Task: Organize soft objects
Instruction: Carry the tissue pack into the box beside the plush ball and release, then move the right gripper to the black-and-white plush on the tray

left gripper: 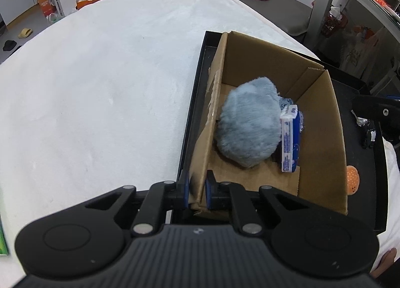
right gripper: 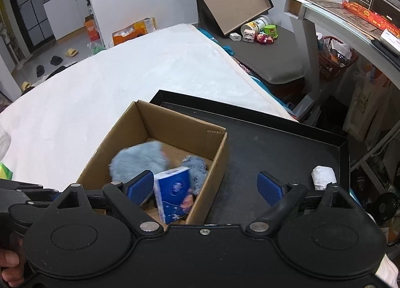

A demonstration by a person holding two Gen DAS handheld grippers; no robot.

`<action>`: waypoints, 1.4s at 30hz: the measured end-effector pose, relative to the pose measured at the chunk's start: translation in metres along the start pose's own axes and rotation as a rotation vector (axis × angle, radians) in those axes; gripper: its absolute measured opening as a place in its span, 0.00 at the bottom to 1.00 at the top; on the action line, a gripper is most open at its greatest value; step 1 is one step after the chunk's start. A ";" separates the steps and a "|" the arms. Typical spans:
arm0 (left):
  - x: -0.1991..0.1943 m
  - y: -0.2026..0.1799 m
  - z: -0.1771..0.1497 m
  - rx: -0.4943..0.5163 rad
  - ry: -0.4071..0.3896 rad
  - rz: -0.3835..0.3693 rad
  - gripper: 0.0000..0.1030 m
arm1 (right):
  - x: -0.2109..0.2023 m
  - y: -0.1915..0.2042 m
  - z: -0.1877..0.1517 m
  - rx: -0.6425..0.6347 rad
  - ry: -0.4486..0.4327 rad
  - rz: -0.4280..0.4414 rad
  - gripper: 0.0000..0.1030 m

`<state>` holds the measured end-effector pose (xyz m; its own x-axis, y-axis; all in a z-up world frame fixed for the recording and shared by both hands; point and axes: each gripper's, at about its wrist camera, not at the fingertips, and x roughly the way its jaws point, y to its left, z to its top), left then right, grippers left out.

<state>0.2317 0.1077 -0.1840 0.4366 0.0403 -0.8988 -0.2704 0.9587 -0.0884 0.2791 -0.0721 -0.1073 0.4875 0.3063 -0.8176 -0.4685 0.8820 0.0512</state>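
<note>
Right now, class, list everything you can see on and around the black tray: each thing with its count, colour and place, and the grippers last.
Cardboard box: one, brown, open-topped, on the tray's left part.
Fluffy plush: one, pale blue-grey, inside the box.
Tissue pack: one, blue and white, inside the box beside the plush.
Patterned soft toy: one, grey-blue, inside the box behind the tissue pack.
White roll: one, white, on the tray's right side.
Orange dotted ball: one, on the tray outside the box.
Black tray: one, on the white bed cover.
Left gripper: shut on the box's near wall.
Right gripper: open, above the box's right wall.
</note>
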 end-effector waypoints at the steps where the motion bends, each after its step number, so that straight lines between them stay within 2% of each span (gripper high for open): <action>1: -0.001 0.000 0.000 -0.001 0.002 0.000 0.11 | 0.000 -0.001 -0.001 0.000 -0.001 -0.001 0.87; 4: -0.002 -0.001 0.001 0.004 0.002 0.005 0.12 | 0.000 -0.006 -0.003 0.004 0.000 -0.007 0.87; 6: -0.003 -0.004 0.002 0.009 0.000 0.012 0.12 | 0.000 -0.010 -0.006 0.014 0.001 -0.017 0.91; 11: -0.003 -0.014 0.004 0.040 0.006 0.043 0.19 | 0.002 -0.028 -0.018 0.050 0.012 -0.029 0.93; 19: 0.001 -0.028 0.009 0.064 0.027 0.073 0.47 | 0.002 -0.056 -0.026 0.074 -0.006 -0.050 0.98; 22: 0.002 -0.035 0.011 0.076 0.028 0.090 0.54 | 0.003 -0.068 -0.028 0.082 -0.010 -0.054 1.00; 32: 0.010 -0.057 0.011 0.137 0.054 0.153 0.63 | 0.021 -0.102 -0.050 0.145 -0.017 -0.084 1.00; 38: 0.013 -0.066 0.011 0.156 0.058 0.199 0.65 | 0.034 -0.120 -0.063 0.186 -0.042 -0.147 0.99; 42: 0.015 -0.071 0.012 0.160 0.059 0.233 0.65 | 0.043 -0.136 -0.067 0.273 -0.047 -0.150 0.93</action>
<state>0.2679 0.0437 -0.1861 0.3272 0.2524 -0.9106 -0.2162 0.9581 0.1879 0.3141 -0.2028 -0.1880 0.5728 0.1760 -0.8006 -0.1769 0.9802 0.0889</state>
